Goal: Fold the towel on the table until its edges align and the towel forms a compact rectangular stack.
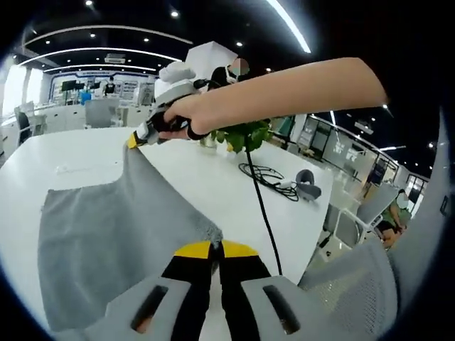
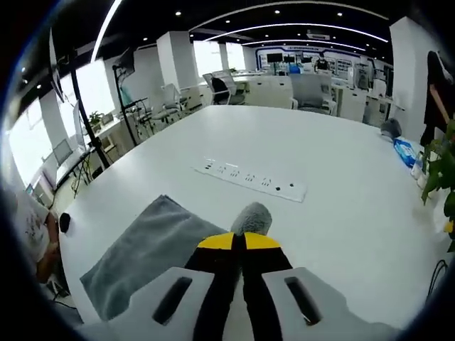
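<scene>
A grey towel [image 1: 106, 234] lies partly spread on the white table [image 1: 78, 153]. My left gripper [image 1: 215, 247] is shut on the towel's near corner, its yellow-tipped jaws pressed together. My right gripper [image 1: 135, 139], held by a hand, pinches the far corner and lifts that edge taut. In the right gripper view my right gripper [image 2: 242, 240] is shut on a bunched fold of the grey towel [image 2: 142, 249], which droops to the left over the table [image 2: 327, 185].
A potted plant [image 1: 245, 135], a black cable [image 1: 266, 206] and a small grey device [image 1: 307, 183] sit at the table's far side. A white power strip [image 2: 252, 179] is set in the tabletop. Office chairs [image 1: 366, 206] stand around; a seated person [image 2: 32, 227] is at the left.
</scene>
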A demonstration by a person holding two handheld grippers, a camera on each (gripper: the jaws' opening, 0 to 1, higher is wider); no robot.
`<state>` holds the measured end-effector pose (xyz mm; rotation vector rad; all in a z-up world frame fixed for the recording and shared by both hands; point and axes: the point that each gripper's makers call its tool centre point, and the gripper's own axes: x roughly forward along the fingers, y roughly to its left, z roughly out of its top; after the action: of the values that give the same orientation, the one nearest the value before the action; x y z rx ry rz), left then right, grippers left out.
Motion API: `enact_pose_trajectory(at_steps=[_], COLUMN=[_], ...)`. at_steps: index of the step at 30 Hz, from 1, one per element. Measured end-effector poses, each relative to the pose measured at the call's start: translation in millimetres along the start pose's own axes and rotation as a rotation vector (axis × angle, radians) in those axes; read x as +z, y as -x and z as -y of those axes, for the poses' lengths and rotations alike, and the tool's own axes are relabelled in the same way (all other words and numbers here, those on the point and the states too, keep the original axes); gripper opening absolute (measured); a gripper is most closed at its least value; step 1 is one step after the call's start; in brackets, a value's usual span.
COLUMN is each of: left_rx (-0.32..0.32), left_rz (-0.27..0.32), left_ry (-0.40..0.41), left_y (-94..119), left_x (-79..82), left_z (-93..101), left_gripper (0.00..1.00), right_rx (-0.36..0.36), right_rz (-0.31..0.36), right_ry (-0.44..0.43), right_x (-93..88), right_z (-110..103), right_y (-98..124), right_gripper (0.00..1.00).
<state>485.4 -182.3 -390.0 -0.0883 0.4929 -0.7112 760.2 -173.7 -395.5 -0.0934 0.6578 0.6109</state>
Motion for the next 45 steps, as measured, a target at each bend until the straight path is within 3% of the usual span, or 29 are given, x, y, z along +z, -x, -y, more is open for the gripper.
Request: enact_pose_trajectory(at_steps=[8, 15, 25, 31, 45], left_rx=[0.023, 0.055, 0.092, 0.111, 0.165], left_rz=[0.035, 0.036, 0.040, 0.050, 0.073], left_ry=[0.050, 0.098, 0.134, 0.149, 0.184], left_y=[18, 28, 42, 51, 74], left_x=[4.9, -1.6, -5.9, -5.2, -7.8], left_z=[-16.9, -28.7, -44.4, -51.0, -68.7], left_gripper=[0.03, 0.03, 0.03, 0.03, 0.03], right_rx=[0.030, 0.051, 0.073, 0.080, 0.109], right_rz=[-0.003, -0.006, -0.008, -0.008, -0.007], right_ry=[0.027, 0.049, 0.065, 0.065, 0.105], right_x=[9.8, 17.0, 20.3, 29.7, 39.7], right_z=[-26, -45, -62, -59, -91], right_y=[-5, -14, -17, -30, -36], right_gripper=[0.00, 0.00, 0.00, 0.00, 0.00])
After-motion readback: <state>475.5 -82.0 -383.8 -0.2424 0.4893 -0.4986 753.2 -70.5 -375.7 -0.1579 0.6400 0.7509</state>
